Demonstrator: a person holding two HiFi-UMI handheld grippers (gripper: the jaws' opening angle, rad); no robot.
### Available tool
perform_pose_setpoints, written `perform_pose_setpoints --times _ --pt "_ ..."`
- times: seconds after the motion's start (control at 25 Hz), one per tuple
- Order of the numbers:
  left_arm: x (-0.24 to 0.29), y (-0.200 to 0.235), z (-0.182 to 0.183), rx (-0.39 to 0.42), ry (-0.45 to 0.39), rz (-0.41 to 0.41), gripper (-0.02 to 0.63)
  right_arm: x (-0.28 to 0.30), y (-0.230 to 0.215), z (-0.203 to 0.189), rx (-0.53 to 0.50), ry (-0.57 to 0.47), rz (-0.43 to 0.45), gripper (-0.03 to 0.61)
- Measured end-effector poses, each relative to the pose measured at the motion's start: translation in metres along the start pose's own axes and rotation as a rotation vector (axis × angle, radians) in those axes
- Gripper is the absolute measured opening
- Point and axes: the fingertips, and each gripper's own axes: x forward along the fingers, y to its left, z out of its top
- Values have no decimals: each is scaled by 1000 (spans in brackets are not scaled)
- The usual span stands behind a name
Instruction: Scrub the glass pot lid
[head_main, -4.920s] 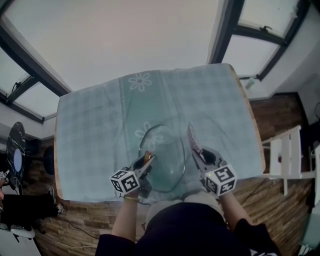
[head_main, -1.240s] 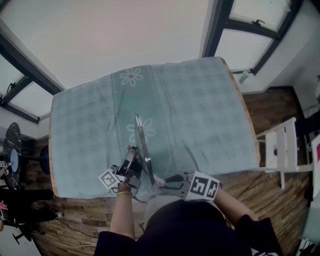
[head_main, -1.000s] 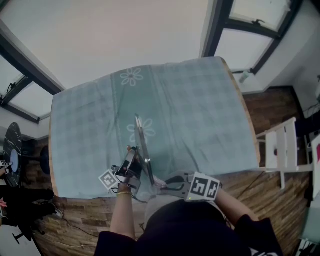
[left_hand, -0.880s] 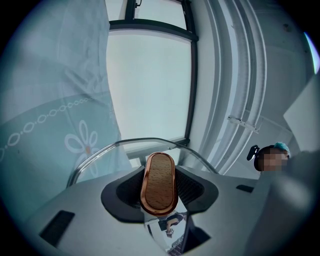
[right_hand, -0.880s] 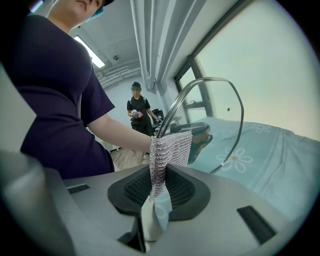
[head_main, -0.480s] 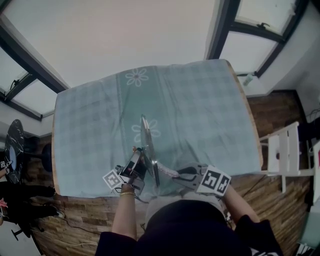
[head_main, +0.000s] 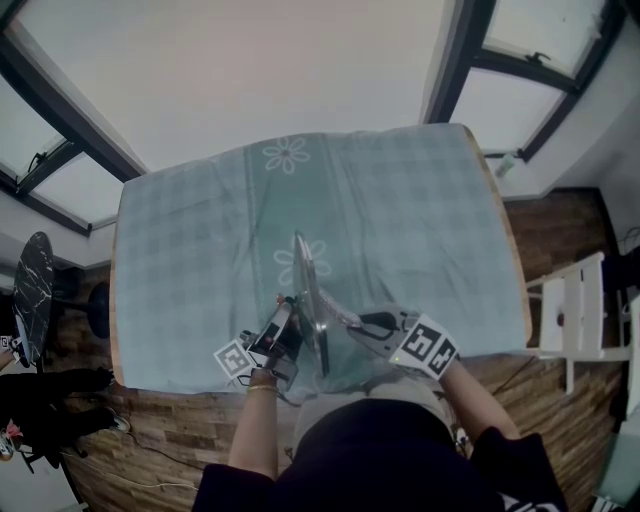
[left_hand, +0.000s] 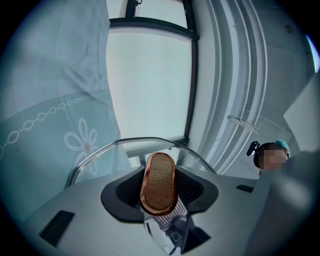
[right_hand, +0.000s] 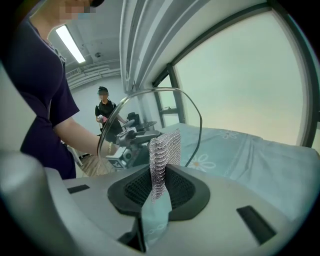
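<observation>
Head view puts the glass pot lid (head_main: 306, 285) upright near the surface's (head_main: 180, 230) 6 o'clock side, your left claw (head_main: 287, 318) clamped only on its wooden knob (left_hand: 160, 182), so hard pushes from the mesh scrubber (right_hand: 162, 152) pinched in your right claw (head_main: 352, 322) could twist it loose.

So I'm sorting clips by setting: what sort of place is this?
Probably a studio or office room rather than a kitchen: a table under a checked tablecloth, big dark-framed windows, and a wood floor.
</observation>
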Motion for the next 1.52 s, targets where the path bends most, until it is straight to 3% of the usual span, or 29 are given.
perform_pose_setpoints --times 0.28,0.76,1.52 --pt "0 0 2 -5 -8 0 170 21 -35 12 40 -26 -91 74" --pt "-3 0 1 -14 -12 -6 170 66 -63 16 13 -23 -151 74" --pt "-5 1 3 -16 -19 -16 170 98 -35 2 31 26 -26 75"
